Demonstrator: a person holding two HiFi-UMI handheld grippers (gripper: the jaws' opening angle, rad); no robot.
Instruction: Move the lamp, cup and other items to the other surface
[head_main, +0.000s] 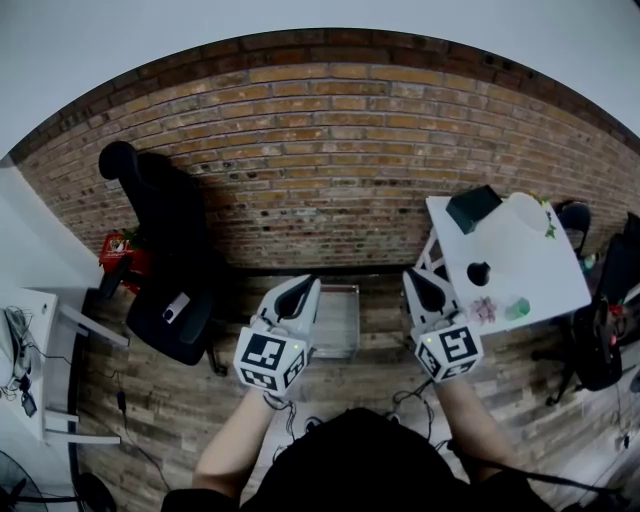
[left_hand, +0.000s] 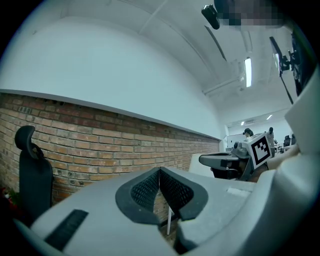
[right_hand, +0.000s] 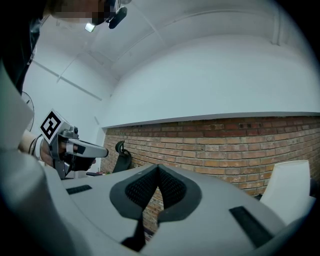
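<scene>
Both grippers are held level over the wooden floor, pointing at the brick wall. My left gripper (head_main: 303, 286) (left_hand: 159, 172) is shut with nothing between its pads. My right gripper (head_main: 421, 279) (right_hand: 159, 170) is likewise shut and empty. To the right stands a white table (head_main: 540, 265). It carries a black angular object (head_main: 472, 207), a small dark cup (head_main: 478, 272), a pink item (head_main: 485, 308), a green item (head_main: 517, 308) and a pale round thing (head_main: 525, 213). The right gripper's tip lies just left of that table's near corner. Another white surface (head_main: 35, 345) shows at far left.
A black office chair (head_main: 165, 255) stands against the brick wall (head_main: 320, 150) at left, with a red object (head_main: 120, 252) beside it. A small metal-framed stand (head_main: 337, 320) sits on the floor between the grippers. Cables (head_main: 125, 420) trail over the floor. More dark chairs (head_main: 600, 330) crowd the far right.
</scene>
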